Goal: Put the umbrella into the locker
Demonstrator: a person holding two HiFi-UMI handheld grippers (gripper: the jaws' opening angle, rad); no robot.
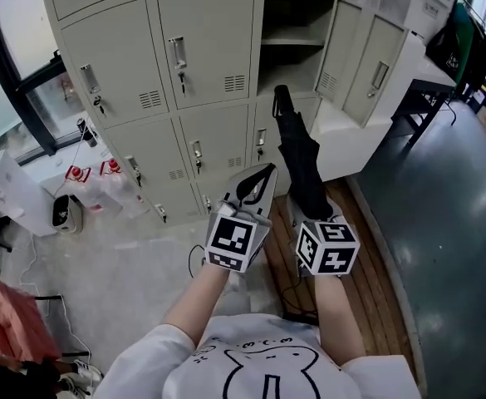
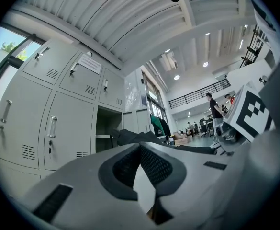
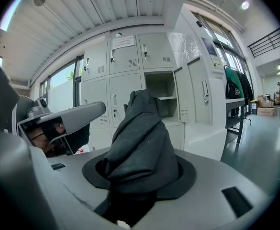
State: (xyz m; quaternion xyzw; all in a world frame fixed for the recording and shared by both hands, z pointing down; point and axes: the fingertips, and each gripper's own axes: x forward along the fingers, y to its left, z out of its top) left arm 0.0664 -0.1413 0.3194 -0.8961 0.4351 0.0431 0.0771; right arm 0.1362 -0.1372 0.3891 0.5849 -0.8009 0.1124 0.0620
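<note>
A folded black umbrella (image 1: 297, 160) stands tilted up toward the lockers, its tip just below the open locker (image 1: 297, 36). My right gripper (image 1: 309, 213) is shut on the umbrella's lower part. In the right gripper view the dark fabric (image 3: 140, 143) bulges out from between the jaws, with the open locker (image 3: 161, 97) and its shelf behind it. My left gripper (image 1: 259, 181) hovers just left of the umbrella, its jaws shut and holding nothing. The left gripper (image 2: 142, 169) faces the open locker (image 2: 106, 128).
The open locker's door (image 1: 375, 65) swings out to the right. Shut grey lockers (image 1: 205, 48) fill the wall to the left. A wooden platform (image 1: 371, 273) lies underfoot at the right, and a black table (image 1: 417, 102) stands beyond it. Cartons (image 1: 89, 177) and cables clutter the floor at left.
</note>
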